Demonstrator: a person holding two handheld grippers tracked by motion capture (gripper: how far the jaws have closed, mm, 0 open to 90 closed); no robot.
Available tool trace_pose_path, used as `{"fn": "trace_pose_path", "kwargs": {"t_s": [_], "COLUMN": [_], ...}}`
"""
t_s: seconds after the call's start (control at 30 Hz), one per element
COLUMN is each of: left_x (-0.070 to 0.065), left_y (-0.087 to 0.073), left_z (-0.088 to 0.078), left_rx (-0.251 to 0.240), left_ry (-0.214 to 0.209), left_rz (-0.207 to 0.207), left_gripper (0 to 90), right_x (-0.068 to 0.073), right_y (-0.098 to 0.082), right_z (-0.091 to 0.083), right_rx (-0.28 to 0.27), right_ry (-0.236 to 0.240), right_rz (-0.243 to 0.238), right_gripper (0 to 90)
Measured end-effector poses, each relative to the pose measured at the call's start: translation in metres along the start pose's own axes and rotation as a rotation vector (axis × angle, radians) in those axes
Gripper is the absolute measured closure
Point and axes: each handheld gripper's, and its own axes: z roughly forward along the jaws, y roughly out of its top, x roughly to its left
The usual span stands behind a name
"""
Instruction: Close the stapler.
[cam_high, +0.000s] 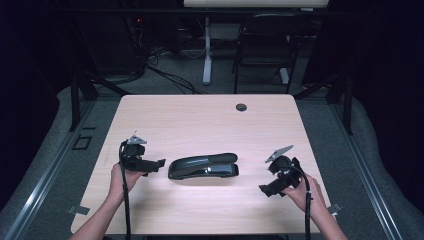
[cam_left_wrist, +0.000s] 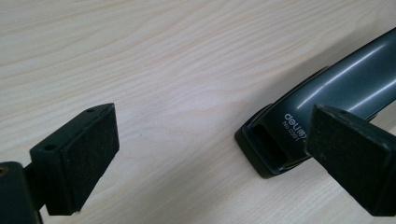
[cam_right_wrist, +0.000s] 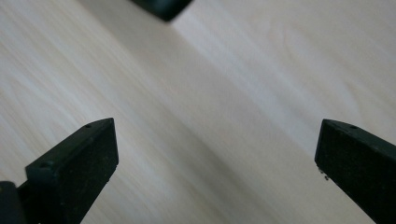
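At desk centre: black stapler lying flat, between left gripper and right gripper. Both jaws standing wide, holding nothing. Stapler looking rigid, heavy, glossy, likely slippery; gripping across narrow body seeming best.

You face a pale wood-grain surface with a round cable hole near its far edge. Beyond it, grey floor, a black chair, a white desk leg, loose cables and dark curtains surround you.
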Motion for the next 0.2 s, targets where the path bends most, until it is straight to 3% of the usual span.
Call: {"fn": "trace_pose_path", "kwargs": {"t_s": [0.07, 0.1, 0.2], "left_x": [0.001, 0.001, 0.001], "left_y": [0.0, 0.0, -0.001], "left_z": [0.001, 0.001, 0.003], "left_rx": [0.002, 0.004, 0.014], "left_ry": [-0.005, -0.007, -0.023], "left_rz": [-0.002, -0.005, 0.001], "left_gripper": [2.1, 1.7, 0.2], "right_x": [0.001, 0.001, 0.002], "right_y": [-0.006, -0.007, -0.009], "right_z": [0.008, 0.011, 0.019], "right_rx": [0.044, 0.089, 0.132], "right_ry": [-0.014, -0.037, -0.048], "right_rz": [0.001, -0.032, -0.061], "right_gripper": [0.0, 0.0, 0.0]}}
